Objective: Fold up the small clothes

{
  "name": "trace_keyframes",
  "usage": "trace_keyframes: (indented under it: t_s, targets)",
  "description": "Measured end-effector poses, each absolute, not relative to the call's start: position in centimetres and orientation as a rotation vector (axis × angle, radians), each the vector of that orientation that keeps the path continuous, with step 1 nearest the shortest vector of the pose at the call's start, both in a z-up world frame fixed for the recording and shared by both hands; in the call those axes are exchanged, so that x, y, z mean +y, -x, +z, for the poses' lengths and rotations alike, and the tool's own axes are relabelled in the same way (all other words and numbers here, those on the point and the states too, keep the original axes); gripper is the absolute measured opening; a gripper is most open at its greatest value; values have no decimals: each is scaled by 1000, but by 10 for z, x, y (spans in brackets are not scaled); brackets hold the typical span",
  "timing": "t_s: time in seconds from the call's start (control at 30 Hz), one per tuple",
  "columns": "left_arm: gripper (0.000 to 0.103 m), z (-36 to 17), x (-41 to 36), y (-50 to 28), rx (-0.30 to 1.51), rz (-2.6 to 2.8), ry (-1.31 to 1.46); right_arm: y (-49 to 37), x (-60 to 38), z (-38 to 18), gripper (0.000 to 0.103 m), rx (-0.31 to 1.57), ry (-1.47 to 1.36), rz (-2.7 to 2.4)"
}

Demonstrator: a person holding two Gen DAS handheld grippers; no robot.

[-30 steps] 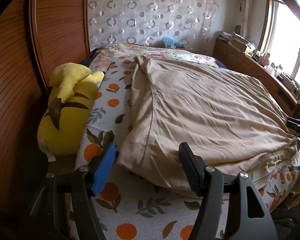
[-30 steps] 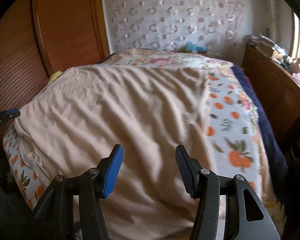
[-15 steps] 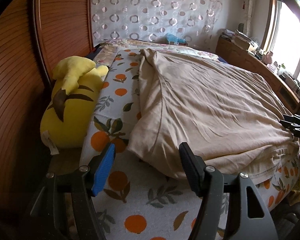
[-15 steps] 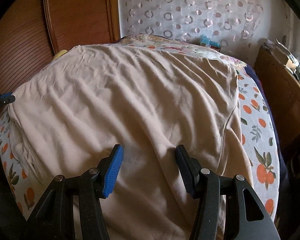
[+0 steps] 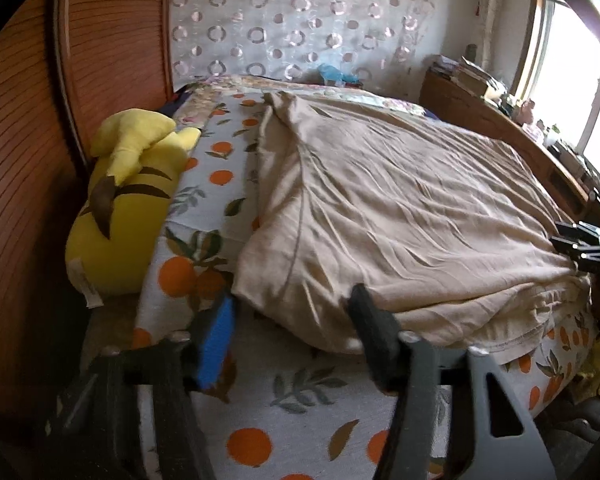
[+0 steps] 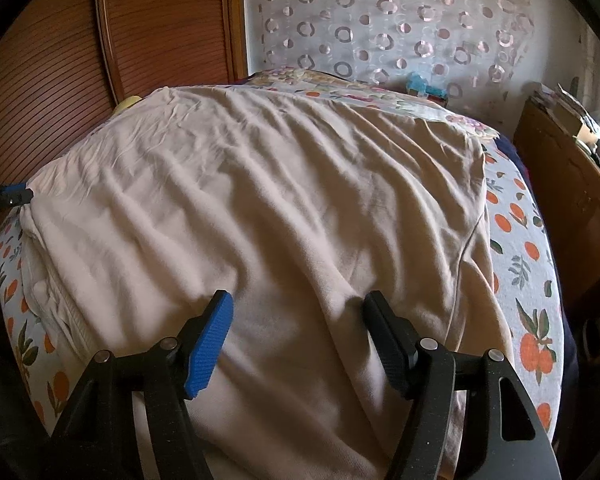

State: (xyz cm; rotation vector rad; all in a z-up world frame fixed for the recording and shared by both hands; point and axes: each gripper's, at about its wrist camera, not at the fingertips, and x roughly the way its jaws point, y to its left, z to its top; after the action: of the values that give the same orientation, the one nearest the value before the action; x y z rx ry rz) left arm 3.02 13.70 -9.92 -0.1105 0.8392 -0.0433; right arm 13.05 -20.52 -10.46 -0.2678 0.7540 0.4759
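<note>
the left gripper [image 5: 290,322] jaws have just narrowed at the beige garment's [image 5: 400,216] near-left corner, still apart, gripping nothing; the right gripper [image 6: 298,322] jaws have just widened over its near edge.

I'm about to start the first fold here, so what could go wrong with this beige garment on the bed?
1. The beige garment lies in layers at its near hem, so the left tongs, jaws just narrowing around that corner, might catch only one layer.
2. The right tongs, jaws just widening, straddle flat cloth away from any edge, so they could bunch it.
</note>
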Motion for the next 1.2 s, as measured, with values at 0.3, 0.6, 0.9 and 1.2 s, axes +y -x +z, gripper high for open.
trace_keyframes:
  t_s: [0.3,0.6,0.9,1.2]
  targets:
    - [52,-101,128,-36,840,-44,91,-130,-206,-105,70,754,266,476]
    - [11,-95,121,-37,819,-120,140,-130,-207,-105,70,754,266,477]
    - [11,-29,85,-26,633,-196,98,-129,-207,-105,70,754,264,476]
    - [11,-4,51,-44,565,-284,90,-129,-208,-105,70,754,263,478]
